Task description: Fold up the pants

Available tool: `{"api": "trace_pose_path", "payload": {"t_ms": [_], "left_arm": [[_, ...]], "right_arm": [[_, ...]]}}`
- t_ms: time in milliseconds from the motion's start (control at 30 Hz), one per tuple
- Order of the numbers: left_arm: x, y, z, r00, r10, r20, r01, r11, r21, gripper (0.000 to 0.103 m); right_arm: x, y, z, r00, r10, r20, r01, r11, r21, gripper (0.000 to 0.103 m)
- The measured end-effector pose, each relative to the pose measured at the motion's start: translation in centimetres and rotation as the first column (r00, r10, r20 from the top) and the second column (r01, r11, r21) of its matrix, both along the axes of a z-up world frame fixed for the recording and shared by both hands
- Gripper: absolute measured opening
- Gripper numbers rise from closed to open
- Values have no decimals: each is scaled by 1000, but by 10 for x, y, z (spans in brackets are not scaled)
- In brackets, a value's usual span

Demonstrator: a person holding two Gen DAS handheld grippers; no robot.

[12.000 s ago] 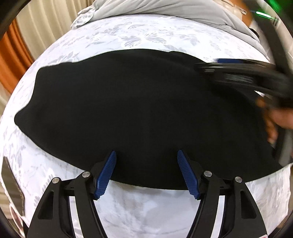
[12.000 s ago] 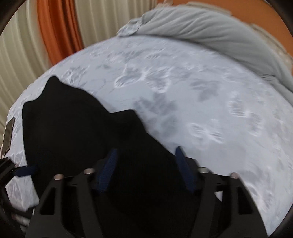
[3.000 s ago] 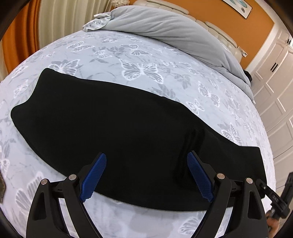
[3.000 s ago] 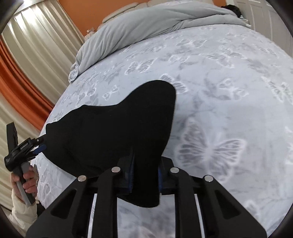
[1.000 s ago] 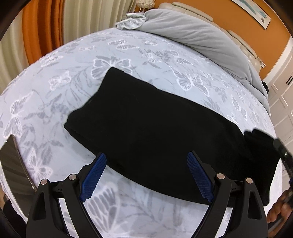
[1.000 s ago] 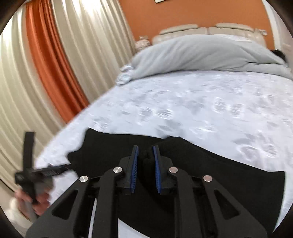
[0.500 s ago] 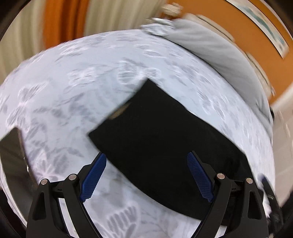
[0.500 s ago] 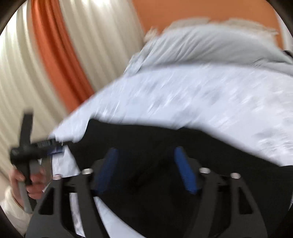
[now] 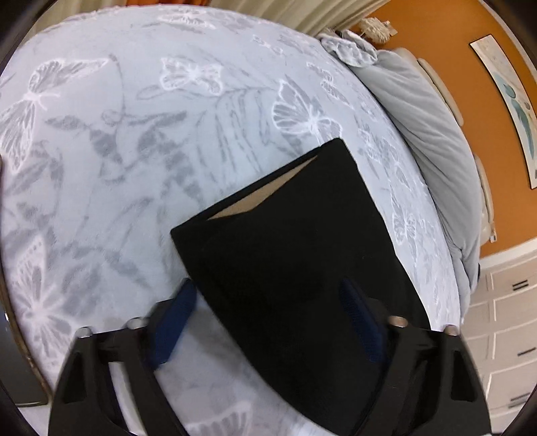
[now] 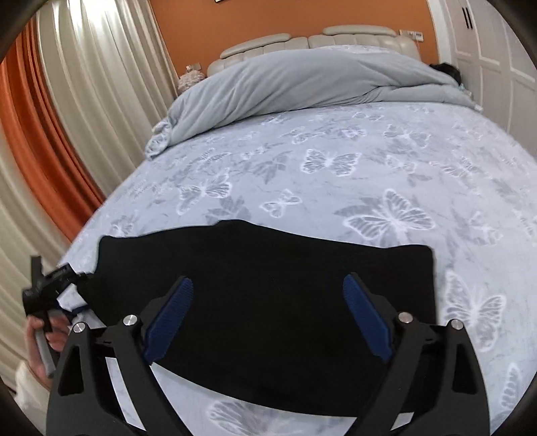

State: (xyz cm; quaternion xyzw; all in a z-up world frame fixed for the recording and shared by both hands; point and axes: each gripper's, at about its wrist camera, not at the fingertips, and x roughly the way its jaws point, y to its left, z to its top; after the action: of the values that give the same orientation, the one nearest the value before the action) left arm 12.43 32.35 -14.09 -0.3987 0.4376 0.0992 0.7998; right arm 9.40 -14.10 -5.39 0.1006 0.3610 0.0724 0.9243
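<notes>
The folded pants (image 10: pixel 265 285) are laid on the bed (image 10: pixel 369 174). The right gripper (image 10: pixel 268 315), just opening, is held wide apart above them; the left gripper (image 9: pixel 268 322), just closing, is still parted around their edge.

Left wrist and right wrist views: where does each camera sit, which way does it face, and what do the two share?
Left wrist: on the left gripper, angled down at the black pants on the butterfly bedsheet; its own blue pads straddle the pants' edge.
Right wrist: on the right gripper, facing the grey duvet and headboard; own jaws stand open, and the person's left hand shows at lower left.
Shared: pants, bedsheet, duvet, orange wall.
</notes>
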Motion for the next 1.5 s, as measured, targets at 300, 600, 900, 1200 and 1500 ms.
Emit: {"api": "trace_pose_path", "payload": {"t_ms": [300,600,900,1200,1500], "left_arm": [[-4,-66,88,968,-77,237,56,994,95,11],[-30,-272,147,768,-529,361,425,843,330,11],[-30,-386,46,730,-682,40,600,669,439,14],[-61,-344,95,703,-695,147,584,684,437,38],[-66,-347,86,658,-734,166,632,658,409,96]], "right_arm": [[-9,-33,13,997,-71,25,71,997,-7,89],[-35,-95,25,985,-166,42,168,985,-42,90],[-58,-166,17,966,-258,-9,257,966,-37,90],[-38,-121,9,997,-62,-45,66,995,77,90],[-23,-82,5,999,-26,-40,29,997,70,90]]}}
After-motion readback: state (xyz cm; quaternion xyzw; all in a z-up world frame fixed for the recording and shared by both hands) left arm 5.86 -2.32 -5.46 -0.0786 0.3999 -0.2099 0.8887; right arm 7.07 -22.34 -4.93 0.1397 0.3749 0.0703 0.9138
